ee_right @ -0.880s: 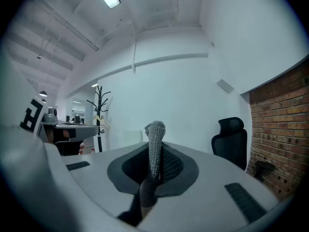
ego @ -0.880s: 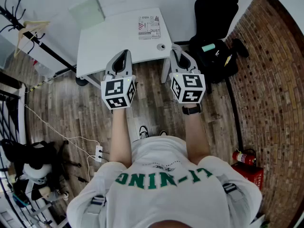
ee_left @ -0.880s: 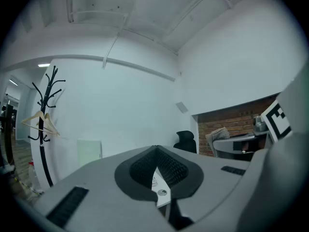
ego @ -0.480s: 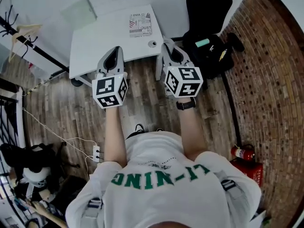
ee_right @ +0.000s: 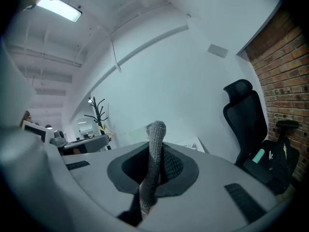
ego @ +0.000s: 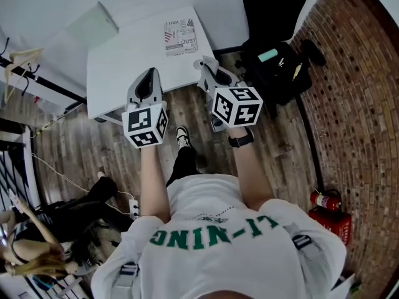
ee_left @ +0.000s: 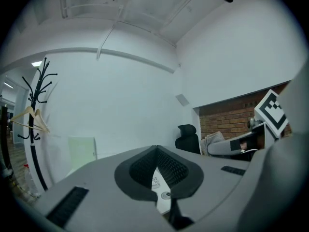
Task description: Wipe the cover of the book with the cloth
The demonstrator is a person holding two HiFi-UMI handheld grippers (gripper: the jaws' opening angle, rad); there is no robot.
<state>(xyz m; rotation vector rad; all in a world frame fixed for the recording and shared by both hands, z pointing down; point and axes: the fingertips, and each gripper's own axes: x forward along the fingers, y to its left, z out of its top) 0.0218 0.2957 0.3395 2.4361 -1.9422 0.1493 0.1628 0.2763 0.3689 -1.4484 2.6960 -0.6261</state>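
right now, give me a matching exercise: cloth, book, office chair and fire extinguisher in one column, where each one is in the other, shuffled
Things:
1. cloth
2. book
3. office chair
4. fire extinguisher

Places:
a. lying on the white table
b. low down by the brick wall
c. clamped in the right gripper
d. to the right of the table, up by the wall

Pairs: 1-c, 2-a, 3-d, 4-b

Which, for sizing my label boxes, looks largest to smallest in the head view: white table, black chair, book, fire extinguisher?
1. white table
2. black chair
3. book
4. fire extinguisher
The last two look close. The extinguisher sits down on the floor, farther from the camera, so true sizes may differ.
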